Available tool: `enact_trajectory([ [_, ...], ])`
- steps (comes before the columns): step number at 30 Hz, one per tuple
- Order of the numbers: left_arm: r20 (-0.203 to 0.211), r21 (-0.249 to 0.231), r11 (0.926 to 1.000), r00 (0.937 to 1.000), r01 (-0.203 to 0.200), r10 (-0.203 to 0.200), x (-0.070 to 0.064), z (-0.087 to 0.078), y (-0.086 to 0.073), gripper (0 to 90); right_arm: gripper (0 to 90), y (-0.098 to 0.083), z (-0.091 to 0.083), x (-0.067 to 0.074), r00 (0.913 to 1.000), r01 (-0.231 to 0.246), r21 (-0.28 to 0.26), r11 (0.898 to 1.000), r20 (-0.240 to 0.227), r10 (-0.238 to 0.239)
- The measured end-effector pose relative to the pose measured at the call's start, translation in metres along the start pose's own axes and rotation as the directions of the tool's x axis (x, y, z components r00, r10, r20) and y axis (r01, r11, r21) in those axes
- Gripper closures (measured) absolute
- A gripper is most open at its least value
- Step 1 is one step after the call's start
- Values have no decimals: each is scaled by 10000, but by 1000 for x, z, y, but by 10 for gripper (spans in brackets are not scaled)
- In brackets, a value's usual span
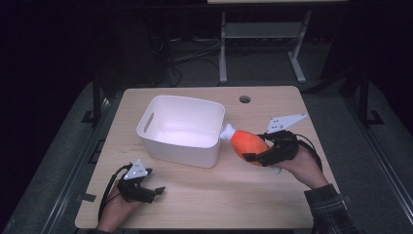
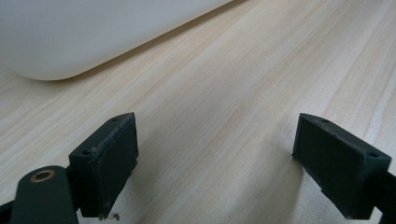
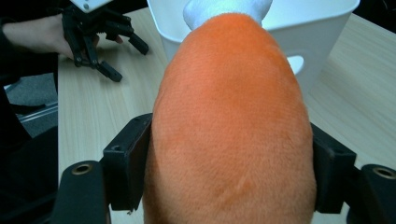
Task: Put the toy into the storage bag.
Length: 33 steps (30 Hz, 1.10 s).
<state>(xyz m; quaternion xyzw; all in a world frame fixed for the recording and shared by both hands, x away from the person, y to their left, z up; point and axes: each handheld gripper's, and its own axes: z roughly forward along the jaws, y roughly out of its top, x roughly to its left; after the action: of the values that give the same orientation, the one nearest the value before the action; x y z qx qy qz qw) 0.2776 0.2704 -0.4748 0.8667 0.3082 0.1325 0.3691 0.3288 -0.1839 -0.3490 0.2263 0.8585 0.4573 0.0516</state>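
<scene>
Fingers: right gripper (image 1: pixel 253 157) clamps orange plush toy (image 1: pixel 248 144), centre-right of high view | white tip points over white bin (image 1: pixel 181 130) rim, likely for dropping in | left gripper (image 1: pixel 151 190) lower left, jaws apart, empty, idle on table (image 1: pixel 272 195).

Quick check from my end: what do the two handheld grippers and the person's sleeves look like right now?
Both are black two-jaw tools, the left gripper and right gripper, each topped by a grey three-cornered plate with small holes and trailing a black cable. The flat rectangular jaw pads look dark and rubbery. A dark plaid sleeve covers the right forearm.
</scene>
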Motion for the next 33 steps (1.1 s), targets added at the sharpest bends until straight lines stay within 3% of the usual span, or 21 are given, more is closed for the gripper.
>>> enact_trajectory([
  [17,-6,-5,10000,10000,-5,5,0,0,0,133,278,34,8,-10,9979,491,164,9987,-435,-484],
  [33,-2,-10,10000,10000,-10,10,0,0,0,133,278,69,30,-11,9915,968,298,9949,-900,-937],
])
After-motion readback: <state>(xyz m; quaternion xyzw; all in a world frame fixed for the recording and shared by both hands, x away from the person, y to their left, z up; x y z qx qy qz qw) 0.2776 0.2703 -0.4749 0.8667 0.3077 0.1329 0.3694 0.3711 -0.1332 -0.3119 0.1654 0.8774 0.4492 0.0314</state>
